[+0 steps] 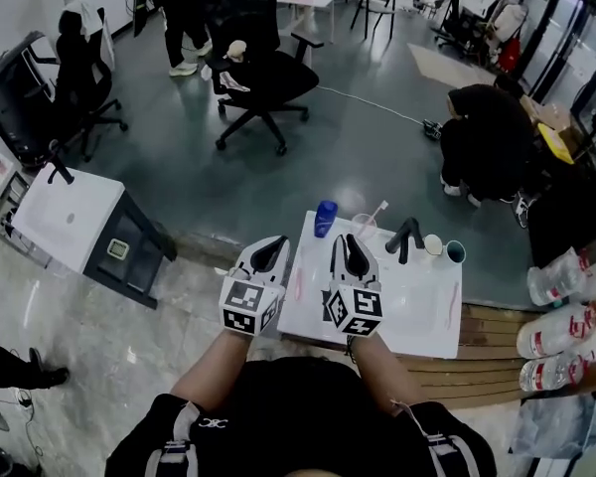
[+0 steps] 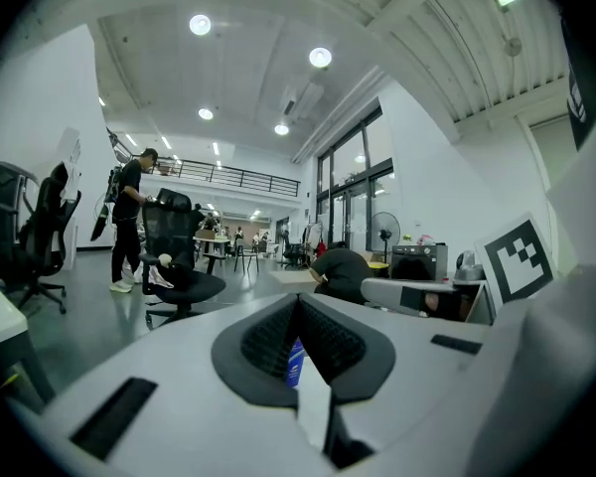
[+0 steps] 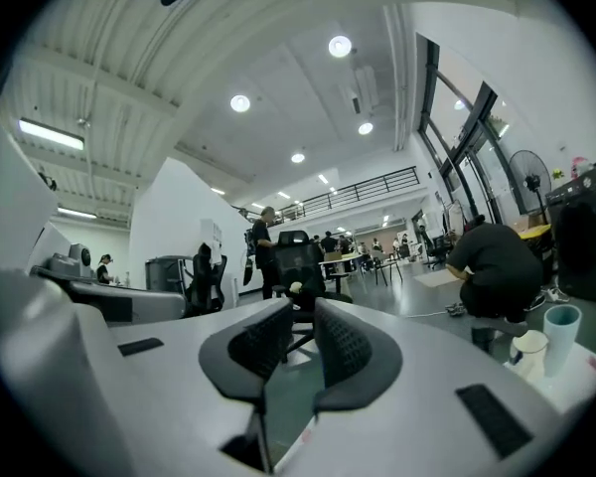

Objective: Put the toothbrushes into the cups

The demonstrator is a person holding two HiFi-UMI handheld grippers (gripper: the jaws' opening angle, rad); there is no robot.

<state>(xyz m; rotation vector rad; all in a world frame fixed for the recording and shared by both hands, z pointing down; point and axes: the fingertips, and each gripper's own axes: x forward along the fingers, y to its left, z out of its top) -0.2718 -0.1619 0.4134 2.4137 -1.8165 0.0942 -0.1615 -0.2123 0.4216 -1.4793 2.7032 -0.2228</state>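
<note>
On the white basin top (image 1: 407,306) stand a blue cup (image 1: 325,219), a clear cup (image 1: 363,227) with a toothbrush (image 1: 377,210) leaning in it, a white cup (image 1: 433,244) and a teal cup (image 1: 456,252). A thin pink toothbrush (image 1: 452,301) lies near the basin's right edge. My left gripper (image 1: 275,241) hangs off the left edge, jaws together and empty; the blue cup (image 2: 294,362) shows behind its pads. My right gripper (image 1: 344,238) is over the basin, slightly open (image 3: 303,311) with nothing between its pads. The teal cup (image 3: 561,326) and white cup (image 3: 529,351) stand at its right.
A black faucet (image 1: 405,237) rises between the clear and white cups. Plastic bottles (image 1: 561,331) lie on wooden slats at the right. A white cabinet (image 1: 74,217) stands at the left, an office chair (image 1: 263,78) beyond, and a person (image 1: 487,142) crouches behind the basin.
</note>
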